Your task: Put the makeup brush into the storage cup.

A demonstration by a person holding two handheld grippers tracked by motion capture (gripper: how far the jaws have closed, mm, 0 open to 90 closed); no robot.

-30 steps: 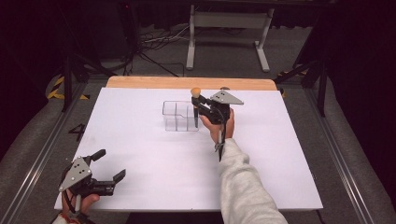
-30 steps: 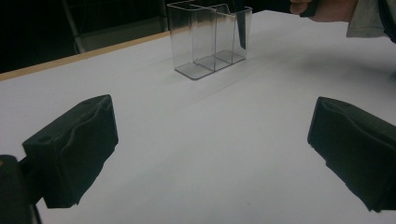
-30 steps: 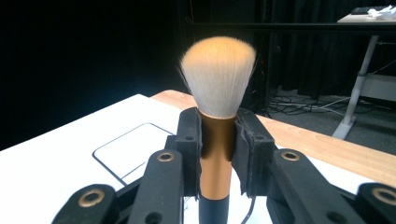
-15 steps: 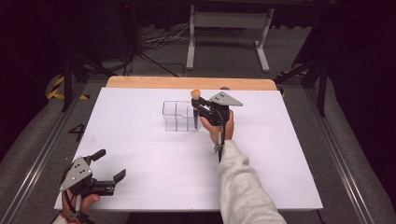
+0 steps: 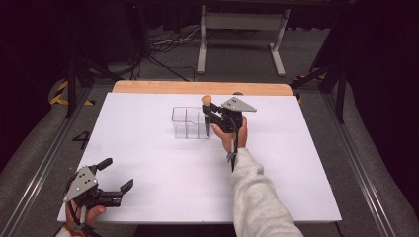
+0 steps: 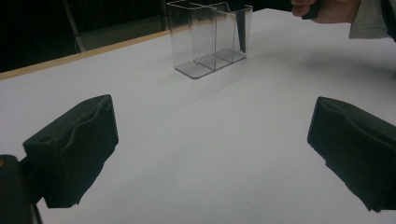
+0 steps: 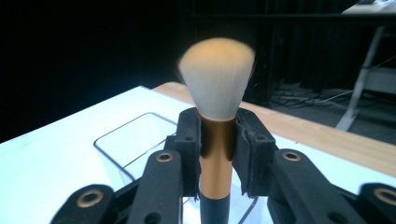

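While the high view looks down on the white table (image 5: 148,148), the right gripper (image 5: 211,114) sits just above centre, clamped on an upright makeup brush (image 5: 206,109) whose dark handle drops into the right end of the clear organizer (image 5: 190,122). Its long axis is vertical, bristles up. The left gripper (image 5: 116,177) rests at the lower left, well apart, jaws spread and empty.

From the left gripper view, the organizer (image 6: 208,39) stands at upper centre; its nearer compartments look empty, and a dark shape at its far end is probably the handle.

Along the right gripper view, both jaws pinch the brush's gold ferrule (image 7: 217,140), with the organizer rim (image 7: 140,122) below and behind.
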